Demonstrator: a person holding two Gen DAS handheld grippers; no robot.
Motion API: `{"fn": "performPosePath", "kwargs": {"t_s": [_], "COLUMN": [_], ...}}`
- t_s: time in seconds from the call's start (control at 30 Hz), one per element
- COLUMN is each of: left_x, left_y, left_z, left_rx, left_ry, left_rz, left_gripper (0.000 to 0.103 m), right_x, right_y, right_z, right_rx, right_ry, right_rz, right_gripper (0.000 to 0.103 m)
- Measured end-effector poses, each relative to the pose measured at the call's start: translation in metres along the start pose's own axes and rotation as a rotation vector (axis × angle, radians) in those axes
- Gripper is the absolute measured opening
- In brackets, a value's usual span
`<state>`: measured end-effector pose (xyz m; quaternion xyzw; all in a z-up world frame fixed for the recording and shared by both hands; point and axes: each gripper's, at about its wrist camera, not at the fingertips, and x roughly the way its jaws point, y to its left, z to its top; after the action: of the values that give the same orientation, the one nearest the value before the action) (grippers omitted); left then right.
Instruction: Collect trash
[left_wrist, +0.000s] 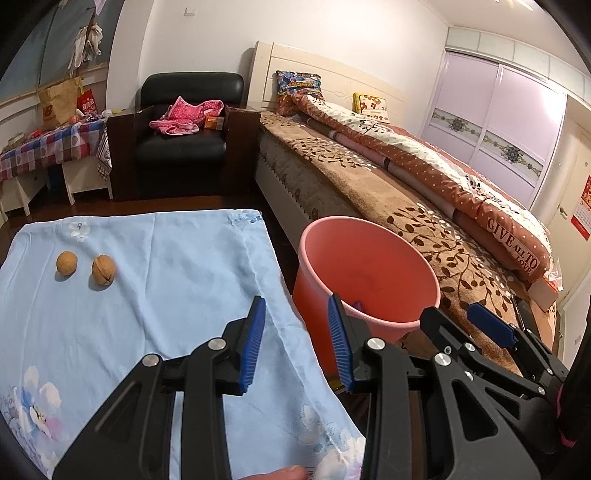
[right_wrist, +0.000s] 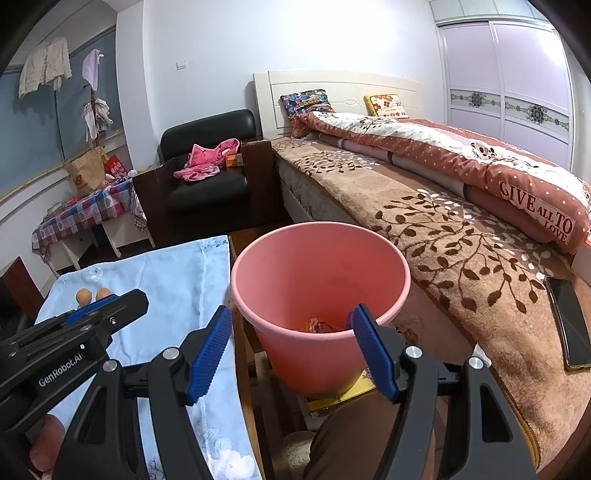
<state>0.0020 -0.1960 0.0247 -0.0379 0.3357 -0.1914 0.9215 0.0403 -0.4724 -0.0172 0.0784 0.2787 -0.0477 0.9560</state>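
Left wrist view: my left gripper (left_wrist: 297, 341) hangs over the right edge of the blue floral cloth (left_wrist: 155, 295), jaws apart, nothing between the ribbed blue pads (left_wrist: 255, 343). Two walnuts (left_wrist: 85, 268) lie side by side on the far left part of the cloth, close together but not touching, well apart from my fingers. Pink bucket (left_wrist: 369, 273) stands just beside the cloth's right edge, between the cloth and the bed (left_wrist: 406, 206). My right gripper (left_wrist: 476, 321) shows at lower right, near the bucket's rim. A fingertip (left_wrist: 284, 472) shows at the bottom edge.

Right wrist view: my right gripper (right_wrist: 291, 350) is spread wide, empty, pointing down toward the bucket (right_wrist: 317, 266); one pad sits left of the bucket wall, the other overlaps the near rim in the picture. Whether it touches the rim, I cannot tell. Crumpled wrappers (right_wrist: 321, 326), reddish and orange, lie at the bottom of the bucket. A yellow book (right_wrist: 347, 395) lies under the bucket. My left gripper (right_wrist: 92, 314) shows at lower left over the cloth (right_wrist: 177, 280), with the walnuts (right_wrist: 93, 295) just past it. A dark phone (right_wrist: 569, 321) lies on the brown leaf-patterned blanket (right_wrist: 461, 240) at right.
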Motion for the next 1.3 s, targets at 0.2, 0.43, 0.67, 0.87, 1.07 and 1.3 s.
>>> {"fn": "performPosePath", "kwargs": {"t_s": [0.2, 0.43, 0.67, 0.87, 1.07, 1.3], "left_x": [0.003, 0.006, 0.009, 0.011, 0.013, 0.014], "left_y": [0.001, 0.001, 0.001, 0.002, 0.001, 0.001], "left_z": [-0.002, -0.002, -0.004, -0.004, -0.005, -0.006], "left_rx": [0.002, 0.000, 0.000, 0.000, 0.003, 0.003], "left_ry": [0.007, 0.015, 0.025, 0.030, 0.039, 0.042], "left_rz": [0.002, 0.002, 0.001, 0.000, -0.001, -0.003], "left_gripper": [0.035, 0.035, 0.035, 0.035, 0.035, 0.035], "right_x": [0.000, 0.007, 0.009, 0.009, 0.010, 0.012], "right_y": [0.001, 0.001, -0.001, -0.002, -0.002, -0.003], "right_z": [0.000, -0.005, -0.005, -0.005, -0.005, -0.008], "right_rx": [0.000, -0.002, 0.000, 0.000, -0.002, -0.002], "right_ry": [0.002, 0.013, 0.018, 0.019, 0.020, 0.025], "right_rz": [0.001, 0.002, 0.002, 0.002, 0.002, 0.002], "right_gripper": [0.067, 0.067, 0.067, 0.067, 0.067, 0.067]}}
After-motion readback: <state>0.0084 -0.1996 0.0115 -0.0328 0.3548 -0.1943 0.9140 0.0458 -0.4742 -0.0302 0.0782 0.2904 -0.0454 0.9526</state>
